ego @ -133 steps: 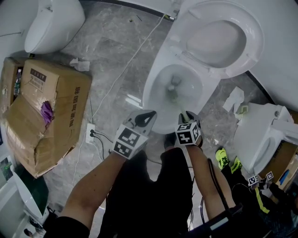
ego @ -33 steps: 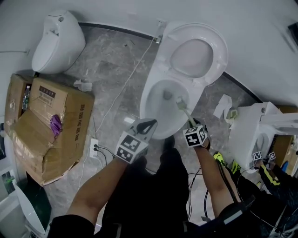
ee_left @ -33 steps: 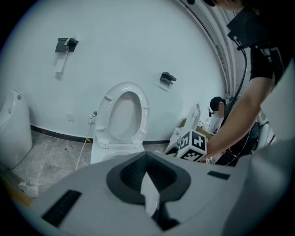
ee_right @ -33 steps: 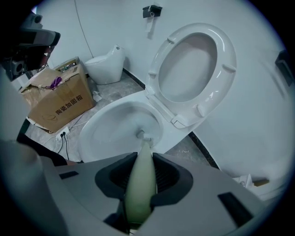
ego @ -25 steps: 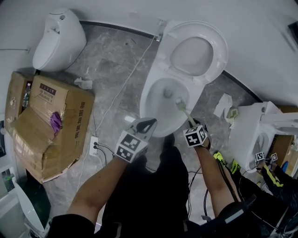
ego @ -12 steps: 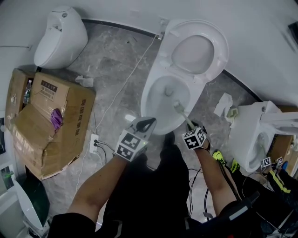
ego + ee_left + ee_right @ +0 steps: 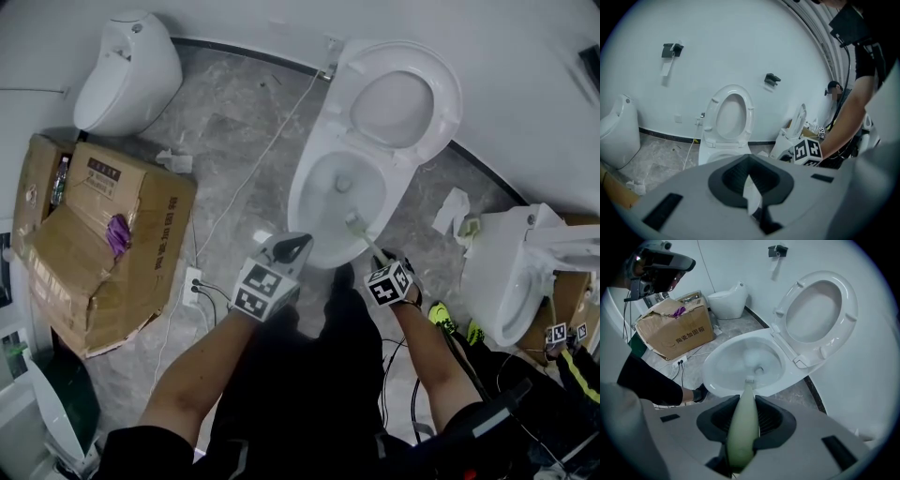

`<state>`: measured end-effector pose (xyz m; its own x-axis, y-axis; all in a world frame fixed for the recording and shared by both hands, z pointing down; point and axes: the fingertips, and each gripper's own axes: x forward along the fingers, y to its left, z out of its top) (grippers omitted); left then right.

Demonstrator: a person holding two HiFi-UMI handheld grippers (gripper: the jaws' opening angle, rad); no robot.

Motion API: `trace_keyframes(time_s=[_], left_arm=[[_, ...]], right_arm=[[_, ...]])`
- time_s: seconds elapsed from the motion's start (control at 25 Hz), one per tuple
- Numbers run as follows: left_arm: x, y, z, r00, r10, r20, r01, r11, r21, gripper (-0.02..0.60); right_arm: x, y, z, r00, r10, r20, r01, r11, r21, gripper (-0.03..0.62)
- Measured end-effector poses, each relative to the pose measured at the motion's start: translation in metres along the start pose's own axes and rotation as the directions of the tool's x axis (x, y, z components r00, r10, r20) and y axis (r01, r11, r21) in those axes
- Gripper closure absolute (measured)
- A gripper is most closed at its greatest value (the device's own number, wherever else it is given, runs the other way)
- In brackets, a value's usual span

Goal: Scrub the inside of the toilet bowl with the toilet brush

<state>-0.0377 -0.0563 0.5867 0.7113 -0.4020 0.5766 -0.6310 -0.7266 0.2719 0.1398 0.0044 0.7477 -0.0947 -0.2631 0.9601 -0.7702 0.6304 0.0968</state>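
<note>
A white toilet bowl (image 7: 305, 202) stands with its seat and lid (image 7: 403, 98) raised against the wall. The pale green toilet brush (image 7: 354, 221) reaches into the bowl, its head against the inner wall near the front right. My right gripper (image 7: 378, 255) is shut on the brush handle (image 7: 743, 427) just outside the rim (image 7: 717, 376); the bristle tip (image 7: 750, 379) points at the drain. My left gripper (image 7: 298, 244) hovers by the bowl's front edge, shut with nothing in it. In the left gripper view its jaws (image 7: 749, 176) face the toilet (image 7: 724, 152).
A torn cardboard box (image 7: 103, 244) lies on the floor at left, with a small white fixture (image 7: 127, 70) behind it. A power strip and cable (image 7: 192, 281) run across the marble floor. Another toilet (image 7: 511, 272) and crumpled tissue (image 7: 459, 211) sit at right.
The brush head has slid from near the drain toward the bowl's front right wall, and my right gripper has drawn back slightly. The left gripper has stayed put.
</note>
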Motion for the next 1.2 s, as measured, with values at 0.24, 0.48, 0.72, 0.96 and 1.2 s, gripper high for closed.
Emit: trace_keyframes(time_s=[0.24, 0.48, 0.72, 0.96, 1.2], left_arm=[[-0.005, 0.0, -0.001, 1.0, 0.001, 0.002, -0.001, 1.0, -0.002, 0.572], [-0.01, 0.001, -0.001, 1.0, 0.006, 0.009, -0.006, 1.0, -0.005, 0.572], [-0.014, 0.003, 0.001, 1.0, 0.012, 0.015, -0.011, 1.0, -0.005, 0.572], [-0.015, 0.005, 0.001, 1.0, 0.015, 0.016, -0.014, 1.0, -0.011, 0.572], [-0.019, 0.011, 0.0, 0.999, 0.029, 0.02, -0.029, 0.999, -0.031, 0.572]], right_arm=[[-0.004, 0.018, -0.001, 1.0, 0.028, -0.001, -0.028, 0.999, -0.026, 0.487], [-0.008, 0.029, 0.001, 0.998, 0.057, 0.007, -0.057, 0.998, 0.004, 0.487], [-0.011, 0.044, 0.003, 0.995, 0.095, 0.008, -0.095, 0.995, 0.0, 0.487], [-0.011, 0.051, 0.01, 0.994, 0.113, 0.014, -0.113, 0.993, -0.018, 0.487], [-0.015, 0.068, 0.021, 0.983, 0.183, 0.026, -0.18, 0.981, -0.074, 0.487]])
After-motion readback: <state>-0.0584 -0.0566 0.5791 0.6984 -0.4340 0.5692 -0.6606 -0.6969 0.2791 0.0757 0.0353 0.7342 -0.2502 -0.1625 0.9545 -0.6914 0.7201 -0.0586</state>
